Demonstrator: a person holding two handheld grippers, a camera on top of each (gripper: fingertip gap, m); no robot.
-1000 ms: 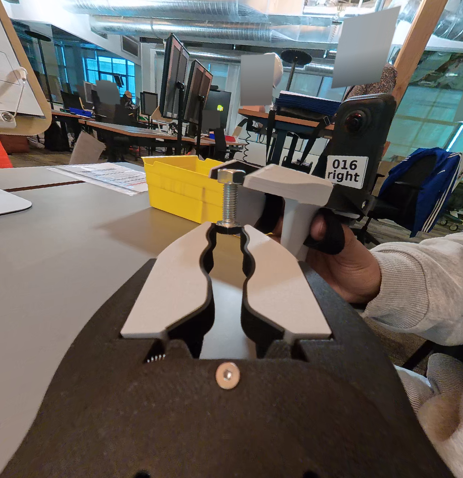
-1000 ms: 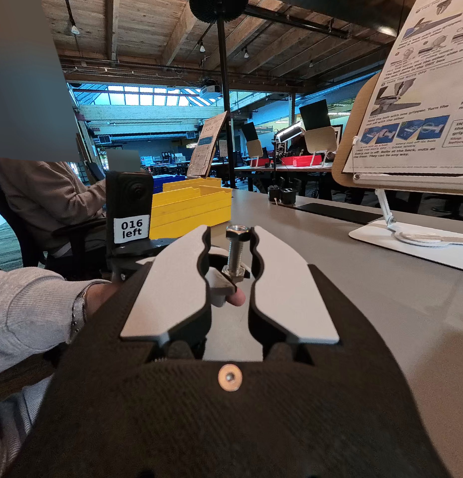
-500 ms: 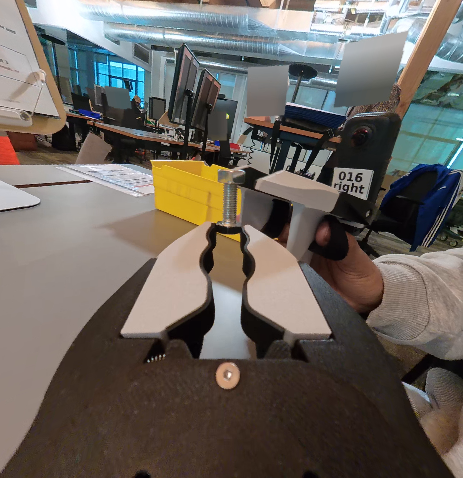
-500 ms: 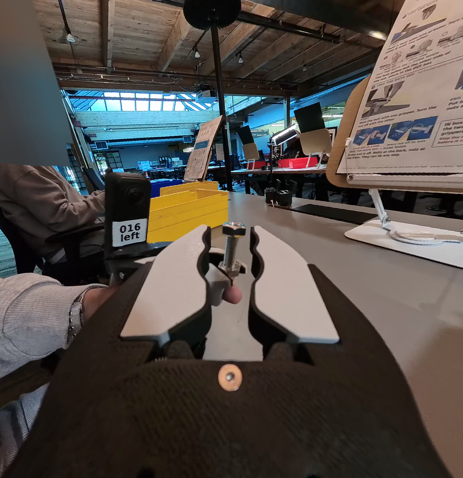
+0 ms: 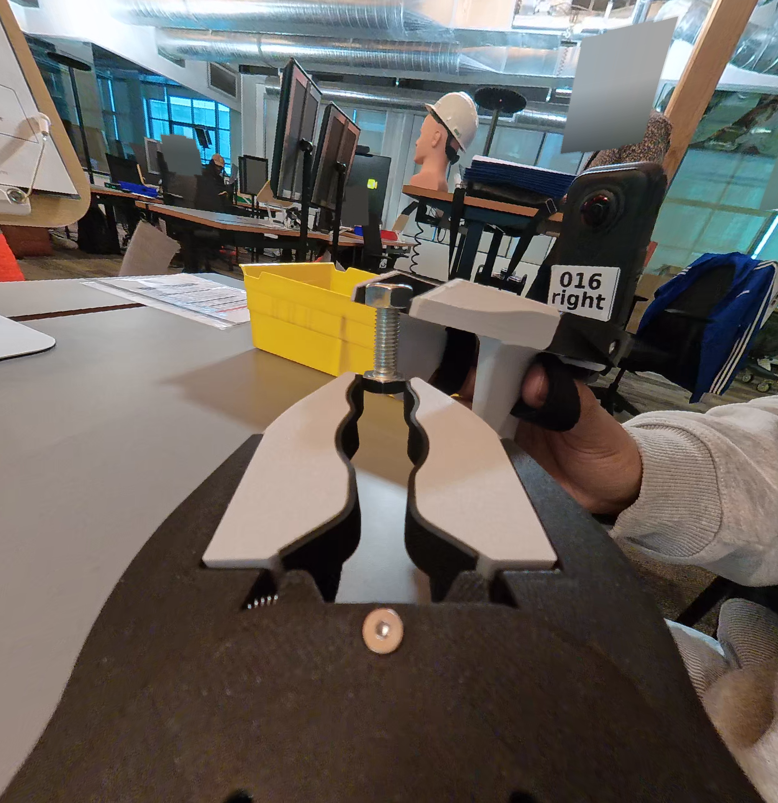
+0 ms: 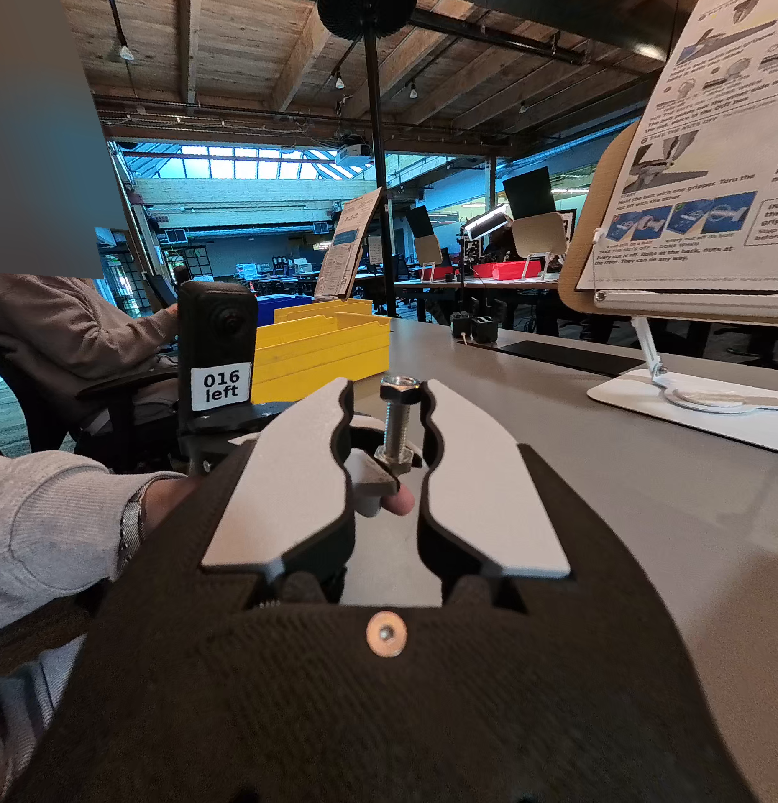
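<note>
1. The bolt (image 5: 387, 334) stood upright above the grey table (image 5: 96, 434), its hexagonal head (image 5: 388, 295) on top and a nut (image 5: 384, 376) at the lower end of its threaded shaft
2. The left gripper (image 5: 383, 389) was clenched on the nut, which sat between the notched tips of its two grey fingers (image 5: 304, 469)
3. The right gripper (image 6: 386, 393) was at the height of the bolt head, one finger on each side of it; in the right wrist view a narrow gap showed on both sides of the head, so the gripper was not closed on it, and I cannot tell if it touched the head
4. In the left wrist view the right gripper came from the right side, and a hand (image 5: 583, 452) in a light grey sleeve (image 5: 717, 486) held its handle
5. A yellow bin (image 5: 309, 321) stood on the table just behind the bolt
6. A white stand (image 6: 691, 404) with an instruction sheet (image 6: 700, 174) was on the table, to the right in the right wrist view
7. Far behind were other desks with monitors (image 5: 313, 156) and a mannequin head with a white helmet (image 5: 452, 117)
</note>
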